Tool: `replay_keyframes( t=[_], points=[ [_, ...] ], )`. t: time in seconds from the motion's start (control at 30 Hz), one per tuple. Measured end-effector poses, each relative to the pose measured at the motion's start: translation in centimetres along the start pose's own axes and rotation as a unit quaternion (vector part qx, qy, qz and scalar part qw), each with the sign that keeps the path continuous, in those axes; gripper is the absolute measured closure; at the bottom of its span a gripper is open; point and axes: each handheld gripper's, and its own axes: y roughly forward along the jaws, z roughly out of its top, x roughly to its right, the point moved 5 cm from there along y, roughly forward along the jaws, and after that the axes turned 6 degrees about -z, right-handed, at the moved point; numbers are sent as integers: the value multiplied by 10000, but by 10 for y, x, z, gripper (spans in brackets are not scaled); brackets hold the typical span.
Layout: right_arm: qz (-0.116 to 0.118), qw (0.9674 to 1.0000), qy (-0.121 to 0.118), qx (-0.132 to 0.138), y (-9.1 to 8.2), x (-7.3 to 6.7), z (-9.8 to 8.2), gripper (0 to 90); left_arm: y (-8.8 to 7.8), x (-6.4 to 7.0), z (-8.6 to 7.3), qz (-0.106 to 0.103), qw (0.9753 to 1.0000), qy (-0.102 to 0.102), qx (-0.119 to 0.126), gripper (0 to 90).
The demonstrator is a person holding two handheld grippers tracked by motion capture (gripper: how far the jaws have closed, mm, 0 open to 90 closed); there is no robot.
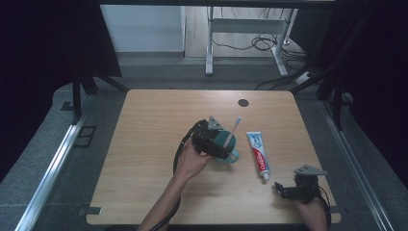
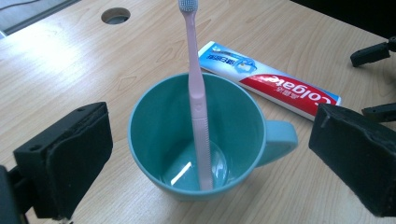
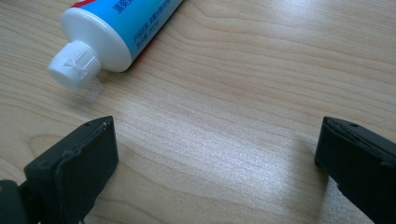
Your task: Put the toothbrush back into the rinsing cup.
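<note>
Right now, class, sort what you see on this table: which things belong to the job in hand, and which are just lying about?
In the job:
- teal mug, between the open left gripper's fingers
- pink toothbrush standing in it
- toothpaste tube, cap toward the open right gripper

Lying about:
- cable hole in the table
- desk frame and cables on the floor

- The red, white and blue toothpaste tube [image 3: 116,28] is cut off by the top edge in the right gripper view.
- The teal plastic mug [image 1: 226,142] is partly hidden behind the left gripper [image 1: 211,139] in the high view.
</note>
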Motion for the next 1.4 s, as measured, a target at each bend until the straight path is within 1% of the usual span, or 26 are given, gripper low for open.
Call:
replay_keyframes(
  t=[0.07,0.17,0.3,0.33,0.47,0.73,0.77,1.03,1.27,1.3,1.4],
  points=[
    [1,10000,-1,1,0,0,0,0,-1,0,-1,12,10000,15,2,0],
    [0,10000,-1,0,0,0,0,0,-6,0,-3,59,9999,96,1,0],
    [0,10000,1,-1,0,0,0,0,-9,0,-6,78,9999,127,-14,0],
    [-1,10000,1,-2,0,0,0,0,-9,0,-8,83,9999,107,-16,0],
    [0,10000,-4,1,0,0,0,0,-12,1,-13,113,9997,214,-27,0],
    [0,10000,-7,2,0,0,0,0,-16,3,-22,112,9997,229,-23,0],
    [2,10000,-4,8,0,0,0,0,-17,3,-24,118,9996,265,-20,0],
    [0,10000,-6,5,0,0,0,0,-22,4,-32,196,9992,351,-60,0],
    [2,10000,-5,8,0,0,0,0,-26,4,-43,212,9994,283,-42,0],
    [2,10000,3,4,0,0,0,0,-27,3,-46,249,9992,315,-70,0],
    [1,10000,2,4,0,0,0,0,-29,3,-52,276,9992,270,-80,0]
  ],
)
